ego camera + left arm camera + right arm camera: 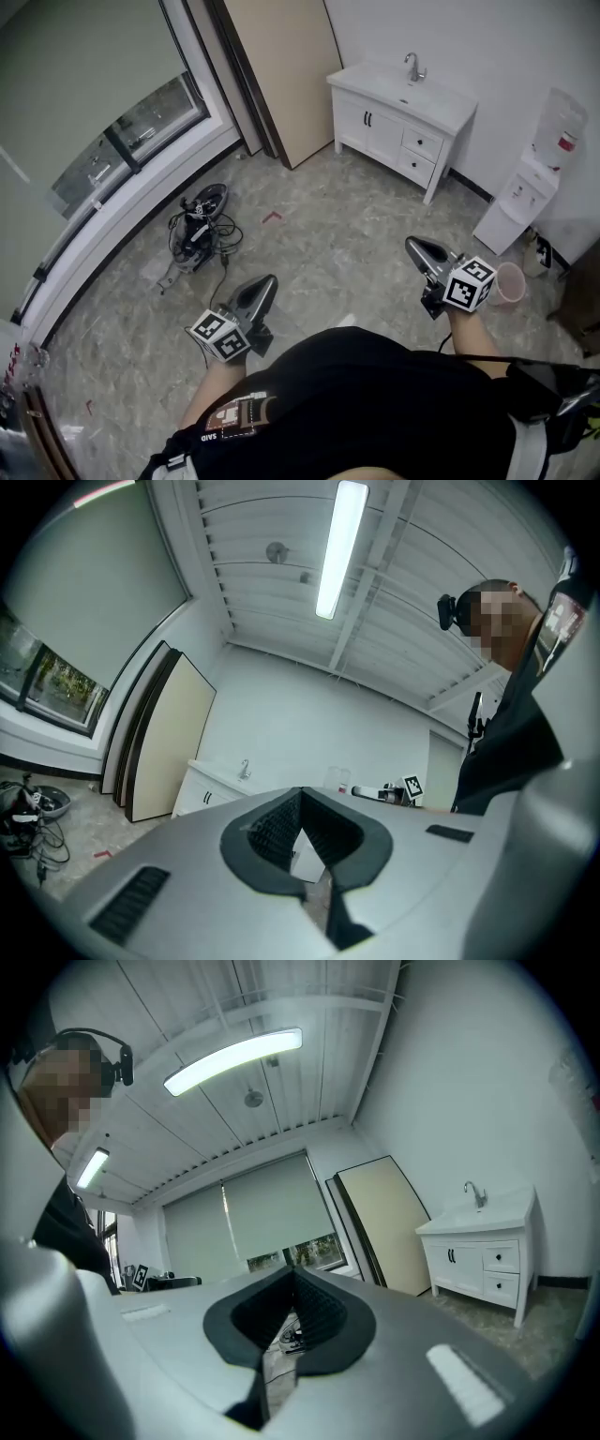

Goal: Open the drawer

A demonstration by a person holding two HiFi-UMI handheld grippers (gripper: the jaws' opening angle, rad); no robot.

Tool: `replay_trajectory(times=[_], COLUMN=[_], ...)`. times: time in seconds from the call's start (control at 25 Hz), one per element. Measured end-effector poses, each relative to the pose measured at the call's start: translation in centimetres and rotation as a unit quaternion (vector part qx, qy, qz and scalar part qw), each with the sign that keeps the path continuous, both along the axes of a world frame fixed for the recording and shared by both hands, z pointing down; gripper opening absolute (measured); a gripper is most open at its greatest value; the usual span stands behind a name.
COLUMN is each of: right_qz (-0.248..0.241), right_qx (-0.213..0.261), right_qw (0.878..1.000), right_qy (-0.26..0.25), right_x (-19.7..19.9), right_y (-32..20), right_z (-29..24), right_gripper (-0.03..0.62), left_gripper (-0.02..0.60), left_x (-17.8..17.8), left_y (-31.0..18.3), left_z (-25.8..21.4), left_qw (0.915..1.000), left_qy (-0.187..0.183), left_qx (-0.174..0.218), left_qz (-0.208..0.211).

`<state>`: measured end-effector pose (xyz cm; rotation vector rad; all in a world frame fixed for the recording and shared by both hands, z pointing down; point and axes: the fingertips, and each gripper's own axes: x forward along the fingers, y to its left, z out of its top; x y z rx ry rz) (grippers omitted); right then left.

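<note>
In the head view one white vanity cabinet [398,117] stands against the far wall. It has one tap [413,67] over its basin, two doors [367,122] with dark handles on its left half, and two drawers stacked on its right half. The upper drawer [422,143] and the lower drawer [415,167] are both shut flush. Two grippers are held well short of the cabinet, over the floor: the left gripper [272,279] and the right gripper [412,244], each carrying one marker cube. Right of the cabinet stands one water dispenser [525,192], and nearer the person is one pink bin [511,284], partly hidden behind the right gripper's cube. Left of the cabinet flat panels [281,75] lean on the wall. Farther left one tangle of cables [197,230] lies on the floor, with what may be a small device in it. In the left gripper view the jaws are pressed tip to tip with nothing between them. The cabinet is small and far beyond them, its drawer side hidden behind the gripper's body, and one ceiling light [339,546] runs overhead. In the right gripper view the jaws also meet at the tips and are empty. The cabinet stands to their right, with both drawers in plain sight, one above the other and closed.
</note>
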<state>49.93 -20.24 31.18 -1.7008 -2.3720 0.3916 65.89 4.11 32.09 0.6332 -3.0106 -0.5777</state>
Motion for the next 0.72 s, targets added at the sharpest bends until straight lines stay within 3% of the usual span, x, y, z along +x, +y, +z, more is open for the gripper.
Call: replay_trajectory(times=[0.4, 0.72], right_qz=[0.013, 0.045], right_qx=[0.009, 0.022], right_qw=[1.0, 0.999], right_qy=[0.021, 0.012], right_x=[-7.0, -10.9], right_y=[0.1, 7.0], right_z=[2.1, 1.9], right_gripper=[0.002, 0.002], left_gripper=[0.0, 0.0], left_x=[-6.8, -12.4], left_y=[1.1, 8.5], left_z=[1.2, 2.5], left_qw=[0.9999, 0.9988], left_qy=[0.011, -0.006], left_qx=[0.003, 0.024], left_qz=[0.001, 0.042])
